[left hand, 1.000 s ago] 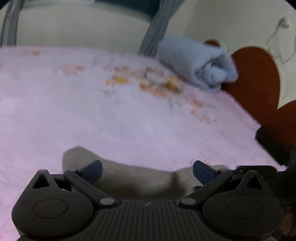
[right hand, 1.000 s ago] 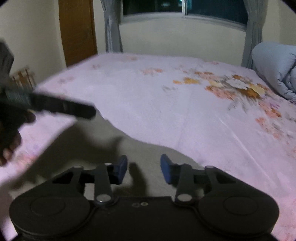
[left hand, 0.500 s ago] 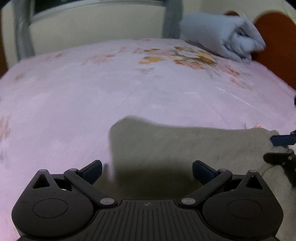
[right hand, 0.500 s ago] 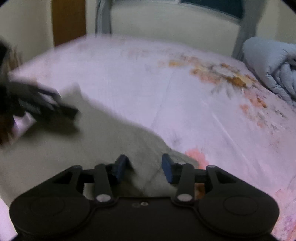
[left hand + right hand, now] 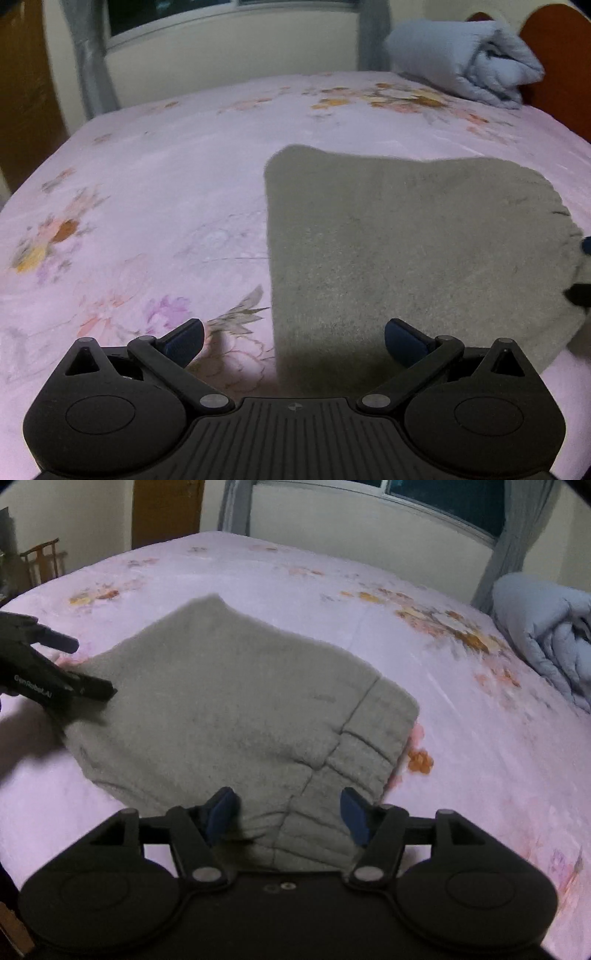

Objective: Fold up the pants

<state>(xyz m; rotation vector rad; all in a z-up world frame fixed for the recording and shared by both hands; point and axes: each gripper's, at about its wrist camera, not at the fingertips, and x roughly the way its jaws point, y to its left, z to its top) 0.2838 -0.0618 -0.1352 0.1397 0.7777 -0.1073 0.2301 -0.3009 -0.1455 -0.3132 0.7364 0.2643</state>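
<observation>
Grey fleece pants (image 5: 406, 240) lie folded in a flat, roughly square stack on the pink floral bed; in the right wrist view (image 5: 240, 716) their ribbed waistband lies nearest the camera. My left gripper (image 5: 293, 341) is open and empty, just above the near left edge of the stack; it also shows in the right wrist view (image 5: 62, 664) at the stack's left edge. My right gripper (image 5: 288, 816) is open and empty over the waistband end. Its fingertips (image 5: 580, 291) peek in at the right edge of the left wrist view.
The pink floral bedspread (image 5: 147, 192) spreads wide around the pants. A rolled blue-grey duvet (image 5: 465, 59) lies at the bed's head by an orange-brown headboard (image 5: 554, 55). A window and curtains (image 5: 517, 535) stand behind. A door and chair (image 5: 40, 561) are at left.
Both grippers have pulled back from the pants, so the whole folded stack now shows. The right gripper's jaws have opened wider. The left gripper stays open.
</observation>
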